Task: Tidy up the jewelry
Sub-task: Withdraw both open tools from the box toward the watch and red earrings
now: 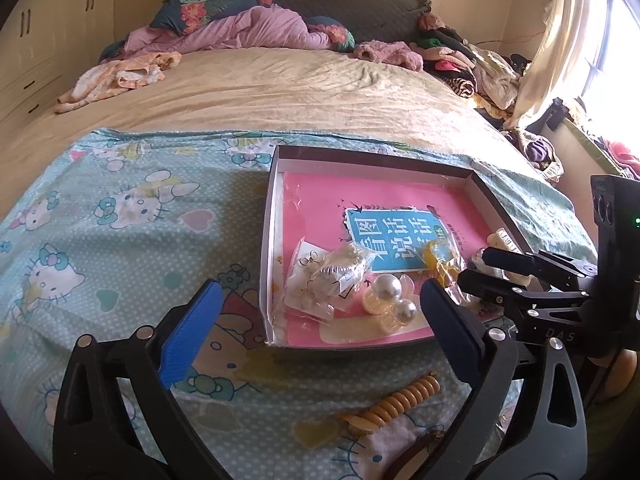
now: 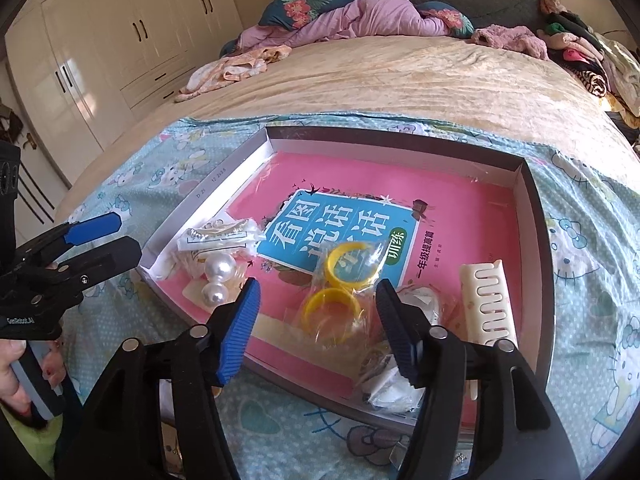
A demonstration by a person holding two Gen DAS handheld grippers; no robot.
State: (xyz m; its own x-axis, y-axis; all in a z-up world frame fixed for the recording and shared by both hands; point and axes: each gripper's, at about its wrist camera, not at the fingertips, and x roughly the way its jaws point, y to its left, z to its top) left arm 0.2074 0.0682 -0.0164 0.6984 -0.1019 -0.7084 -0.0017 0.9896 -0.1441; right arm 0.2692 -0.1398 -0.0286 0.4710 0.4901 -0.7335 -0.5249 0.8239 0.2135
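Note:
A shallow grey box (image 1: 269, 216) (image 2: 538, 216) lined with a pink book lies on the Hello Kitty cloth. Inside it are a pearl hair clip (image 1: 390, 292) (image 2: 218, 276), bagged silver jewelry (image 1: 340, 274) (image 2: 218, 236), a bag with two yellow rings (image 2: 340, 284) (image 1: 438, 258), a cream claw clip (image 2: 486, 300) and white packets (image 2: 390, 380). An amber spiral clip (image 1: 394, 400) lies on the cloth in front of the box. My left gripper (image 1: 316, 332) is open and empty, near the box's front-left corner. My right gripper (image 2: 320, 328) is open and empty, over the yellow rings.
The cloth (image 1: 100, 220) covers the near end of a beige bed (image 1: 260, 88). Bedding and clothes pile at the head (image 1: 248, 28) and right side (image 1: 472, 64). White wardrobes (image 2: 100, 40) stand to the left, a window with curtain (image 1: 560, 40) to the right.

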